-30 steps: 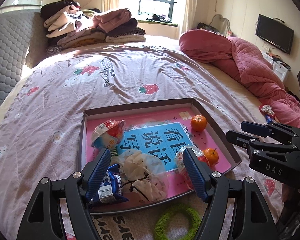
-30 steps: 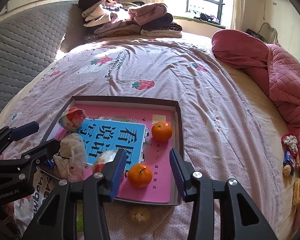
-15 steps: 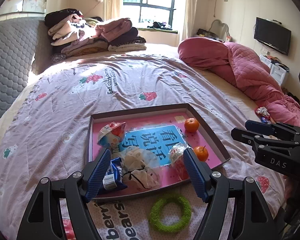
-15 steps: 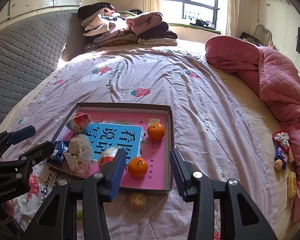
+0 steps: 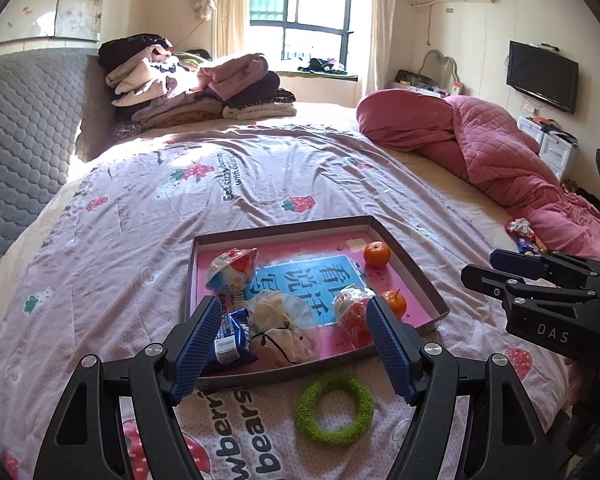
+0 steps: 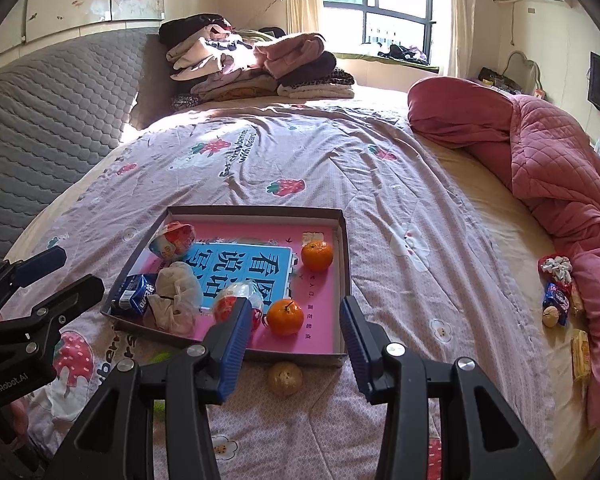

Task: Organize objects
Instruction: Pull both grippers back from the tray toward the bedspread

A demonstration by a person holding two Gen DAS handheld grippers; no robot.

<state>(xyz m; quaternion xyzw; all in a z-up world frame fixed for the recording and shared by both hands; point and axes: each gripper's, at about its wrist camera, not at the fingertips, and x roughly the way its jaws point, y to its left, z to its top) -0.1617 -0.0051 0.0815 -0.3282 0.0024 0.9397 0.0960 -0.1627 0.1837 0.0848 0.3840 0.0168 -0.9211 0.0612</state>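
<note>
A shallow box tray (image 5: 414,270) (image 6: 344,240) with a pink floor lies on the bed. It holds two oranges (image 5: 377,254) (image 6: 285,317), two red-and-white snack packs (image 5: 232,266) (image 6: 172,239), a blue packet (image 5: 232,338) (image 6: 136,296) and a tied white bag (image 5: 278,322) (image 6: 176,294). A green ring (image 5: 334,408) lies on the sheet before the tray. A brown walnut-like ball (image 6: 285,378) lies by the tray's near edge. My left gripper (image 5: 290,344) is open and empty above the tray's near side. My right gripper (image 6: 294,344) is open and empty over the ball.
Several small snacks and a hair tie (image 6: 556,292) lie on the sheet by the rolled pink quilt (image 6: 540,152) at the right. Folded clothes (image 6: 256,64) are stacked at the bed's far end. A grey padded headboard (image 6: 40,128) runs along the left.
Both grippers have drawn back and up from the tray, so it looks smaller and the green ring and the ball show more fully. Both stay open.
</note>
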